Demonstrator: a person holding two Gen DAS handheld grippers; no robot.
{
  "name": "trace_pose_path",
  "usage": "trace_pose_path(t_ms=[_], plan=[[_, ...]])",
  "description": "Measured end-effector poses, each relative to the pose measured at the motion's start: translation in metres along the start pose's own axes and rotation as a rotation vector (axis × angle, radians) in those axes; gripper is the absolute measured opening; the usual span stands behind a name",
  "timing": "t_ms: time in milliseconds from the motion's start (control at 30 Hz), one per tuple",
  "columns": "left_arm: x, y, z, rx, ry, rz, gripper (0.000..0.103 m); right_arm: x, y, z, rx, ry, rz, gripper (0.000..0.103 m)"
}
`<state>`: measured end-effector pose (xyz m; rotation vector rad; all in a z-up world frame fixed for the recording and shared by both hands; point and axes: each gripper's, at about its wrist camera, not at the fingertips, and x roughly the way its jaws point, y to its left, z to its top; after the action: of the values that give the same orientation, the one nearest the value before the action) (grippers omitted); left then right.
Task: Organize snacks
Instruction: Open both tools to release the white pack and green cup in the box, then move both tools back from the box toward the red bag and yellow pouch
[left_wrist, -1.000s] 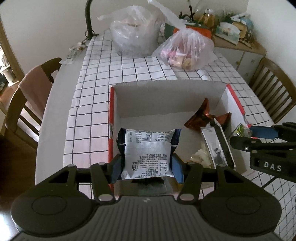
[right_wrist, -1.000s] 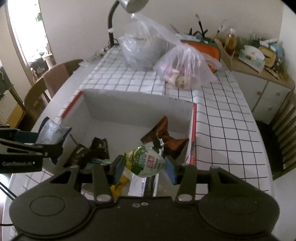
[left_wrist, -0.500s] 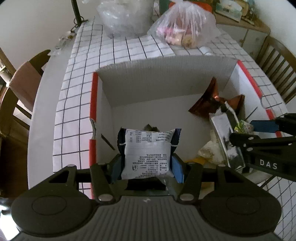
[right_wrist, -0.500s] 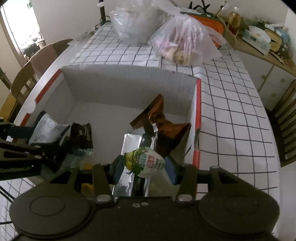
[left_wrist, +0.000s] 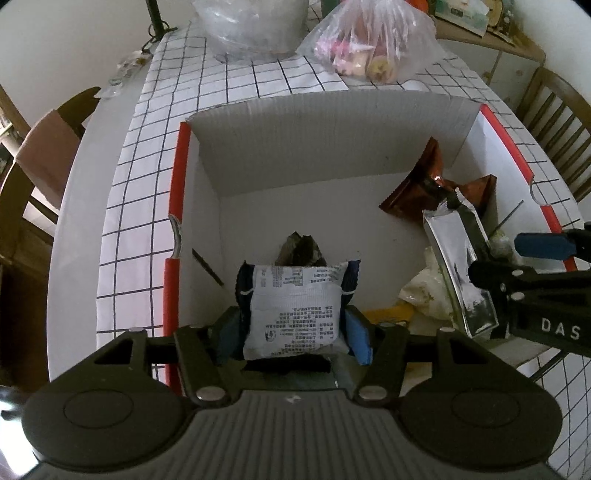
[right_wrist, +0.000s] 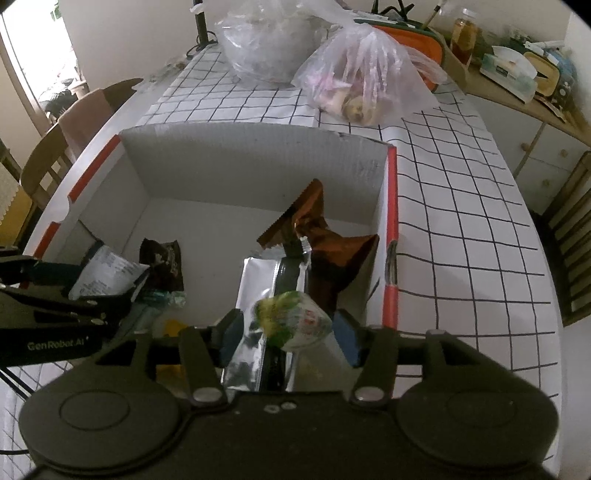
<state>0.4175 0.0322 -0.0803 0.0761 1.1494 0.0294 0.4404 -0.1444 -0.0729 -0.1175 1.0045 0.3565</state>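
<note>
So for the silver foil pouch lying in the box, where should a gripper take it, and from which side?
Across its narrow width, coming from above. The silver foil pouch lies flat and long in the box, with the brown packet against its far end; its long side edges look freer to pinch than the crowded ends.

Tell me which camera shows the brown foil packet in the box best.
The right wrist view: the brown foil packet sits near mid-frame, barely hidden. The left wrist view shows it smaller, toward the right, partly behind the silver packet.
</note>
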Motion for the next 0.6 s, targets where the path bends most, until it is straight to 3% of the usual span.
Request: trace_pose_path(t_ms=[600], plan=[[-0.058,0.004,-0.022,-0.042,-0.132,-0.074,0.068,-0.059,-0.001,-0.013,0.044,-0.108,0.047,0.077]])
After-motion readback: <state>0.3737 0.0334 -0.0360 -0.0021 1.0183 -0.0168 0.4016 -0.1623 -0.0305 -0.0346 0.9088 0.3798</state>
